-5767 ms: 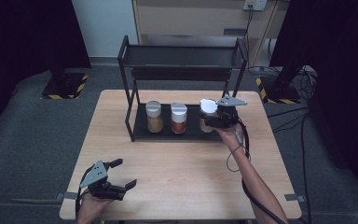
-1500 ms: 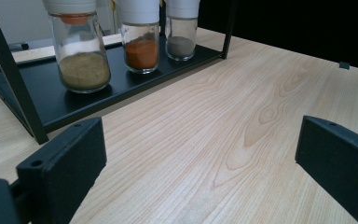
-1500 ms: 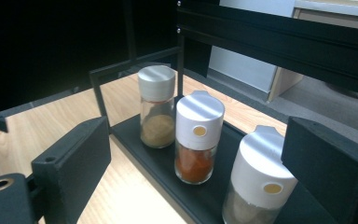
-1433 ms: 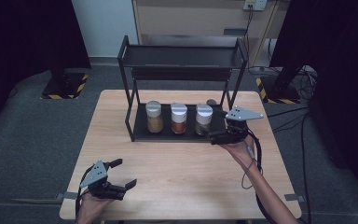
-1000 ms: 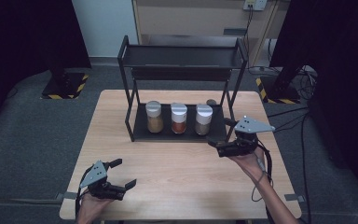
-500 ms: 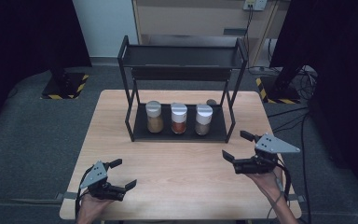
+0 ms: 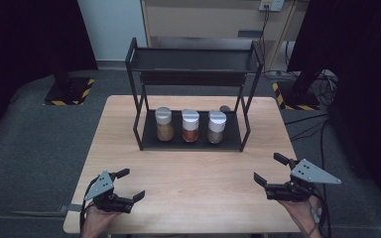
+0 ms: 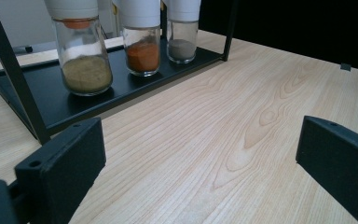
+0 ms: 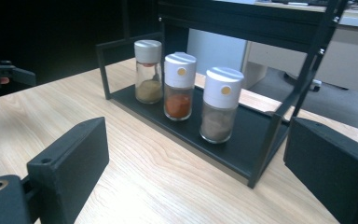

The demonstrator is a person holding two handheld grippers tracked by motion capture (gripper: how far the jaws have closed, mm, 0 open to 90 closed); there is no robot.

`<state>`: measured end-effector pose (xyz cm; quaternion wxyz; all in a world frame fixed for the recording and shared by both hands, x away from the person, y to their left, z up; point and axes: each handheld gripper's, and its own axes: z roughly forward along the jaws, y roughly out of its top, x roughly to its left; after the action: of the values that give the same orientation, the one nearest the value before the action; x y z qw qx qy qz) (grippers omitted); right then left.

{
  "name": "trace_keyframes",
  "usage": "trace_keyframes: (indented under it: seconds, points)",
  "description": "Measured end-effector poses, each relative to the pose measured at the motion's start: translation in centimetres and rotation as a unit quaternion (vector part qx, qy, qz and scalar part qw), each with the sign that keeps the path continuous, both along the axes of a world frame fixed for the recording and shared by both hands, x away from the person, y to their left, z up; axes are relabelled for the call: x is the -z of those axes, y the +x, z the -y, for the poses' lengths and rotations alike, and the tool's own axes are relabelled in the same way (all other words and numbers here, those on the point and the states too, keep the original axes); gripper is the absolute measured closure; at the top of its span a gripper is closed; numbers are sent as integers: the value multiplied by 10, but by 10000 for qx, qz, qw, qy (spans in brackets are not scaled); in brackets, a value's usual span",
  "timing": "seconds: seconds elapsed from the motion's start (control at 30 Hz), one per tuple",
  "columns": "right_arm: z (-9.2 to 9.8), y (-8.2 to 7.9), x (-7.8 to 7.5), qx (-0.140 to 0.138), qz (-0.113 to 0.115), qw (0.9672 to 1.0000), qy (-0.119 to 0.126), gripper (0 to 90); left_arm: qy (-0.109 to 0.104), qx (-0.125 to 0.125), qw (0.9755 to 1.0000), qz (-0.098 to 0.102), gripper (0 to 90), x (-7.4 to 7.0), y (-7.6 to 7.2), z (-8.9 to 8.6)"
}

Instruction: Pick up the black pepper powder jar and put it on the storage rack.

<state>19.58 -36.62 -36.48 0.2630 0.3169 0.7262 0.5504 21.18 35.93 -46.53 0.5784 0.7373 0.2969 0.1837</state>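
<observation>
Here, jars (image 7: 190, 126) apparently beyond open grippers (image 7: 269, 169)

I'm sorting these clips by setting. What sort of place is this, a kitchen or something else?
Probably a lab or studio set up for recording, not a kitchen: a lone wooden table on grey carpet, black curtains on both sides, and a black rack holding three spice jars.
</observation>
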Motion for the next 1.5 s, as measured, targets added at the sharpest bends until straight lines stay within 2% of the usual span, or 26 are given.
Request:
trace_keyframes:
  seconds: [0.3, 0.93, 1.33, 1.5]
  points:
    - [7, -5, 16, 182, -78, 9998, -94, 70, -25, -14, 10000, 11, 5, 1, 0, -1]
    - [9, -5, 43, 281, -190, 9992, -198, 74, -28, -93, 10000, 22, 5, 1, -1, -1]
    - [8, -3, 51, 153, -122, 9996, -200, 77, -100, -90, 9999, 51, 6, 3, -1, -3]
    - [8, 1, 54, 72, -175, 9996, -231, 78, -107, -94, 9999, 64, 6, 3, -2, -3]
